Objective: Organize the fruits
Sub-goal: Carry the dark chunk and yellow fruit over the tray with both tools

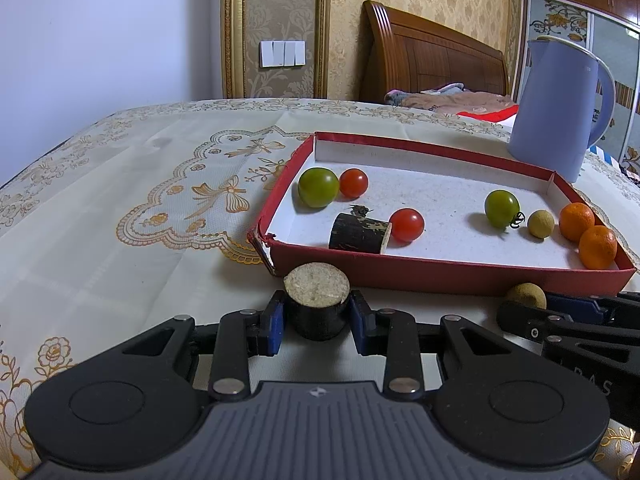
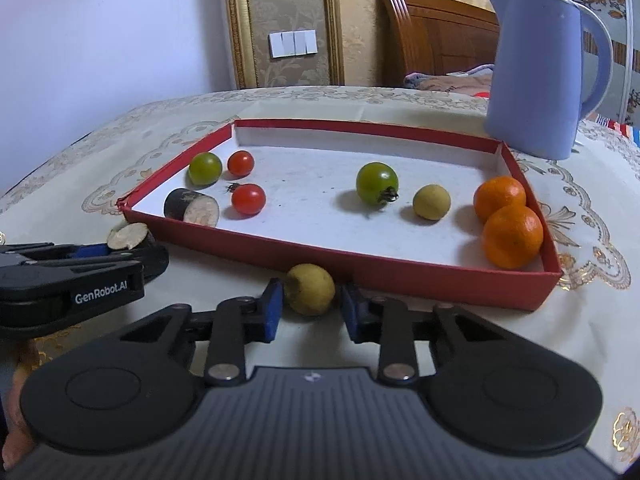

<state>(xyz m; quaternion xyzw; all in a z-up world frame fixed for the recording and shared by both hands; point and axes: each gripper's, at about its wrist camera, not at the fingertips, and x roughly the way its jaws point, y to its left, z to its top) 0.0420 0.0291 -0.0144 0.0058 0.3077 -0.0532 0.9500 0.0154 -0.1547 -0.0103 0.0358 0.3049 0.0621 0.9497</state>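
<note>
Nearest, the left hand-held gripper (image 1: 316, 314) clamps a short dark-skinned cane stub (image 1: 317, 300) with a pale cut end, just before the shallow red cardboard tray (image 1: 440, 274) on the embroidered cream surface (image 1: 120, 208). Beside it, the right hand-held gripper (image 2: 308, 306) has a small tan round fruit (image 2: 309, 289) between its blue pads (image 2: 272, 312), though a sliver of gap shows on one side. Green and red tomatoes (image 2: 248, 199), two oranges (image 2: 512, 236) and another stub lie inside the tray.

Bedroom with patterned gold wallpaper

A wooden headboard (image 1: 432, 56) stands behind the bench (image 1: 120, 184), a white switch plate (image 1: 283, 53) sits between gilt mouldings, and a plain wall (image 1: 100, 32) lies left.
</note>
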